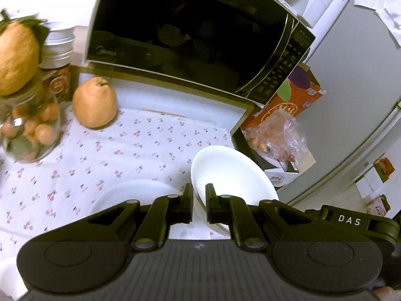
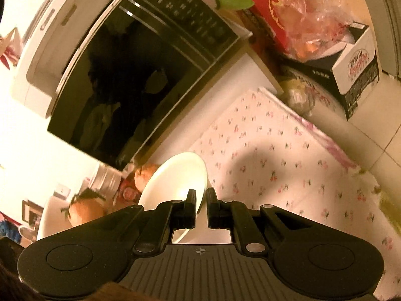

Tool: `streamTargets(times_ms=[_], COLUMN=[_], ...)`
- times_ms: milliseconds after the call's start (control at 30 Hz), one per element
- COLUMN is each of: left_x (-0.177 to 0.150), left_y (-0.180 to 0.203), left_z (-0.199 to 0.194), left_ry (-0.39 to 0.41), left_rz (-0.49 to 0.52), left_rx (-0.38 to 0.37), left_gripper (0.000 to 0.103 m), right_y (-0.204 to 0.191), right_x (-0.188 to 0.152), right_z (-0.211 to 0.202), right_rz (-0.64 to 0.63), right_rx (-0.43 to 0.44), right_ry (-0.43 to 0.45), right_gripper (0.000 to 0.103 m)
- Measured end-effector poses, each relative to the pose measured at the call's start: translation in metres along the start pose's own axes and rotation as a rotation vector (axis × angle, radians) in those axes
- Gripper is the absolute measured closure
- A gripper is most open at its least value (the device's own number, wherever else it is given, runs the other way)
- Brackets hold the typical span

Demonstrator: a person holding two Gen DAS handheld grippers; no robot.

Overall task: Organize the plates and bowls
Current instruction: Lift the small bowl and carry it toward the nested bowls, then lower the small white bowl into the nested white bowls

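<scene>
My left gripper [image 1: 199,190] is shut on the rim of a white bowl [image 1: 230,173], held tilted above the cherry-print tablecloth [image 1: 125,145]. A white plate [image 1: 135,193] lies flat on the cloth just left of and below that bowl, partly hidden by the gripper. My right gripper [image 2: 201,194] is shut on the rim of another white bowl [image 2: 175,180], held tilted on its edge above the cloth [image 2: 275,165]. Each view shows only its own gripper.
A black microwave [image 1: 190,32] stands at the back of the table. Left are a glass jar of small oranges [image 1: 27,133], a large orange fruit [image 1: 95,102], a bigger yellow fruit [image 1: 15,55] and tins [image 1: 57,47]. Boxes and a plastic bag [image 1: 278,130] sit beside a white fridge [image 1: 351,87].
</scene>
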State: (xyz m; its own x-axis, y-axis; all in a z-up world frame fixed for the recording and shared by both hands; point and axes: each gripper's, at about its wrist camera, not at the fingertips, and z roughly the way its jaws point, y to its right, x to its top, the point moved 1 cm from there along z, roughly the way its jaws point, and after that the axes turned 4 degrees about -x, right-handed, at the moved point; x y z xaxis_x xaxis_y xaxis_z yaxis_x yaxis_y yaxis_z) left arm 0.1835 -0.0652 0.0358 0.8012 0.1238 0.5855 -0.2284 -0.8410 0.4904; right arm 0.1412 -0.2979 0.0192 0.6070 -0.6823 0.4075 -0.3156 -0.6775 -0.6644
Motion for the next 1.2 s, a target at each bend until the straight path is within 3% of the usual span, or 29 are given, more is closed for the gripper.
streamTargets(times_ms=[367, 633, 1200], left_x=[-0.032, -0.052, -0.062], left_y=[-0.032, -0.045, -0.089], left_z=[-0.034, -0.052, -0.101], left_ry=[0.023, 0.021, 0.032], left_rz=[-0.072, -0.043, -0.065], left_rx=[0.009, 0.015, 0.003], left_gripper=[0.095, 0.095, 0.095], right_y=[-0.008, -0.01, -0.042], right_x=[-0.044, -0.065, -0.098], right_z=[0.001, 0.002, 0.011], right_rz=[-0.029, -0.049, -0.068], right_rx=[0.014, 0.029, 0.119], right_ry=[-0.062, -0.107, -0.22], right_gripper=[0.093, 0.093, 0.093])
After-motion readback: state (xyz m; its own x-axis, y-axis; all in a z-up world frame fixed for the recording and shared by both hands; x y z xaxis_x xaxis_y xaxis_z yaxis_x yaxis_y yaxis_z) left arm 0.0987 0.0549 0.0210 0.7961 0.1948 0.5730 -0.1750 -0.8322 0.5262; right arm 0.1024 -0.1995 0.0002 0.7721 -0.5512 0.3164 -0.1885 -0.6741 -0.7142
